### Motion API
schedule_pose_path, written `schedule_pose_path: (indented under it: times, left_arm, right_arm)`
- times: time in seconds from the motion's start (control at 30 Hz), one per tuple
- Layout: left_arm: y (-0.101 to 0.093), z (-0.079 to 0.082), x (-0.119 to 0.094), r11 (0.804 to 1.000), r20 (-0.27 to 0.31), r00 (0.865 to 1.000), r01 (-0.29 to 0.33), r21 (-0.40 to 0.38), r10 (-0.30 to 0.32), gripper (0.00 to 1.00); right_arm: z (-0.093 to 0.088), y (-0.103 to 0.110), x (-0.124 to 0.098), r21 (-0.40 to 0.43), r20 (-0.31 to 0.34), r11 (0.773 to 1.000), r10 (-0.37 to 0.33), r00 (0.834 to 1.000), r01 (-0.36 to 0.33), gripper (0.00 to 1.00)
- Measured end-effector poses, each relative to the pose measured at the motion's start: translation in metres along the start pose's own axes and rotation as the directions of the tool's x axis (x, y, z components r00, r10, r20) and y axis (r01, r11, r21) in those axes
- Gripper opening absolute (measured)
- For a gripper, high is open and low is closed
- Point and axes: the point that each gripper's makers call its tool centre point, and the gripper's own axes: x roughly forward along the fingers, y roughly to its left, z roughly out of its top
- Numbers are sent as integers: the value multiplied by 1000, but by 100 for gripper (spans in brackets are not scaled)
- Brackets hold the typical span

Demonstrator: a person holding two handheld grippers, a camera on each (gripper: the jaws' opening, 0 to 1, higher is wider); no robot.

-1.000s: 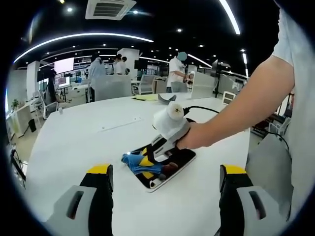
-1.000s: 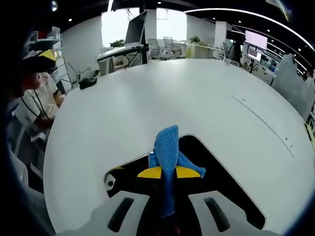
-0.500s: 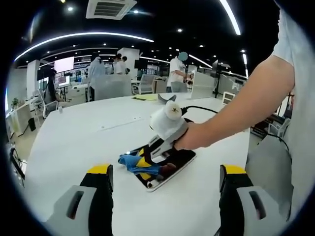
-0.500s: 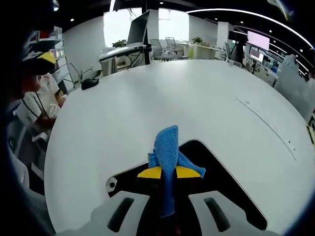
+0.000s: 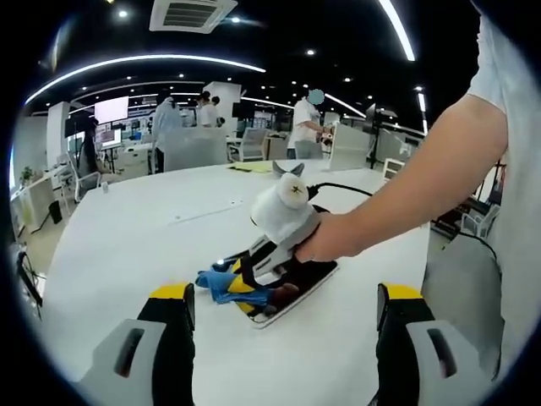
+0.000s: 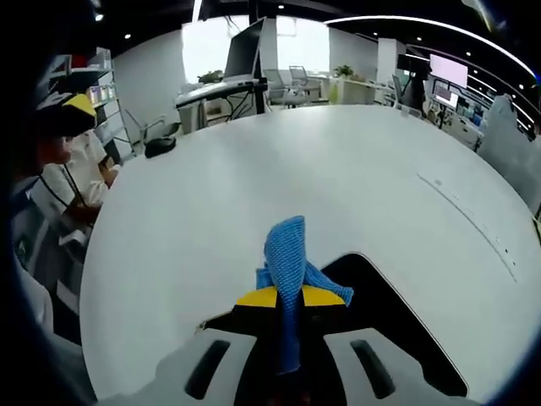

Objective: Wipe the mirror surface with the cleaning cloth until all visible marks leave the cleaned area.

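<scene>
A small dark mirror [image 5: 306,281] in a white frame lies flat on the white table [image 5: 152,228]. A person's hand holds my right gripper [image 5: 243,282] down on the mirror's left end, shut on a blue cleaning cloth [image 5: 216,283]. In the right gripper view the cloth [image 6: 287,254] sticks up from between the yellow-tipped jaws of the right gripper [image 6: 290,297], over the dark mirror [image 6: 385,309]. My left gripper [image 5: 286,296] hovers open in front of the mirror, its jaws wide apart with nothing between them.
A black cable [image 5: 342,187] runs across the table behind the hand. Yellow papers [image 5: 247,169] lie at the far edge, with people standing [image 5: 303,127] beyond. A seated person [image 6: 63,165] and a desk with a monitor [image 6: 243,52] are past the table's other side.
The right gripper has slid the cloth along the mirror toward its left end, the cloth now reaching past the frame. The left gripper has stayed still and open.
</scene>
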Motion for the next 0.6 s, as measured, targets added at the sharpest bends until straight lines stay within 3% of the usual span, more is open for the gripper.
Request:
schedule_pose_path:
  times: [0.6]
  left_arm:
    - [-1,3,-1,1000,5,1000,2,10,-2,89]
  right_arm:
    - [-3,3,-2,-29,-11,999,14,1000,-14,2]
